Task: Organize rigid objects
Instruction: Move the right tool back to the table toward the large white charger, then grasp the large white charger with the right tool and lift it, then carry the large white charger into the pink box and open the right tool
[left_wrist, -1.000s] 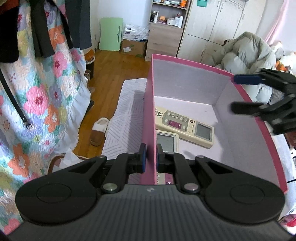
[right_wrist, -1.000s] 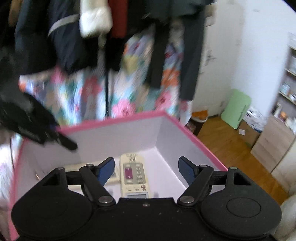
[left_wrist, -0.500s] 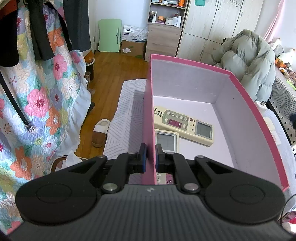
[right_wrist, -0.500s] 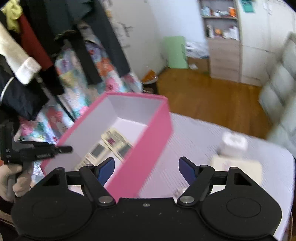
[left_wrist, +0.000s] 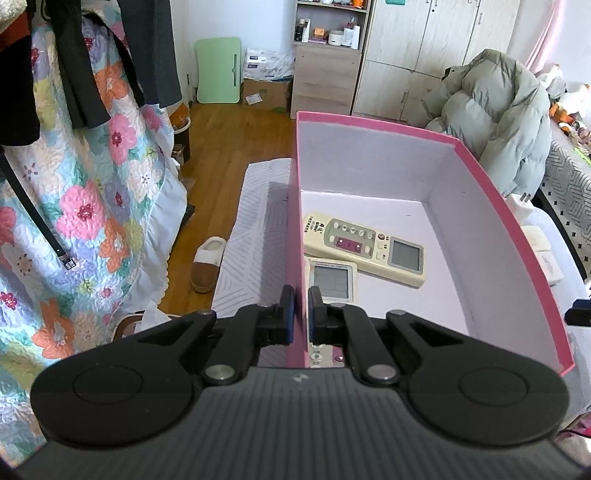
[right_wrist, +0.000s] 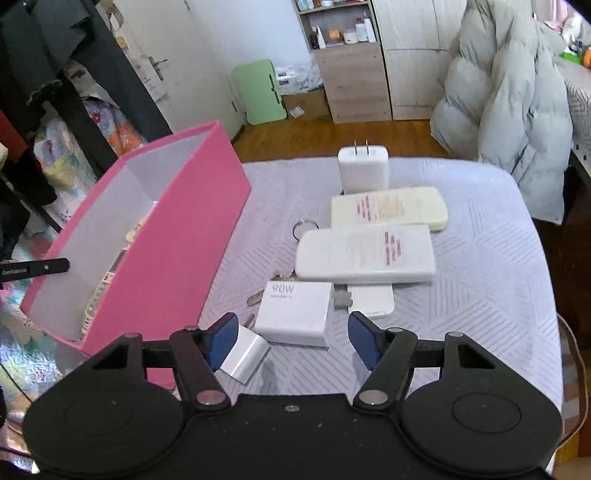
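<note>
My left gripper (left_wrist: 298, 310) is shut on the near left wall of a pink box (left_wrist: 293, 229). Inside lie a cream remote (left_wrist: 364, 248) and a second remote (left_wrist: 332, 276) partly under it. In the right wrist view the pink box (right_wrist: 173, 254) stands at the left of the table. My right gripper (right_wrist: 290, 341) is open and empty, just above a white 90W charger (right_wrist: 293, 312). Beyond lie a white remote (right_wrist: 365, 254), a cream remote (right_wrist: 388, 208) and a white plug adapter (right_wrist: 364, 168), all outside the box.
A silver metal piece (right_wrist: 245, 354) lies by my right gripper's left finger. A key ring (right_wrist: 304, 226) and keys lie between box and remotes. A grey puffer coat (right_wrist: 509, 99) hangs at the back right. Floral quilt (left_wrist: 81, 206) and a slipper (left_wrist: 207, 264) are left of the table.
My right gripper has swung away from over the box to the right, and now faces the items on the table. My left gripper keeps its hold on the box wall.
</note>
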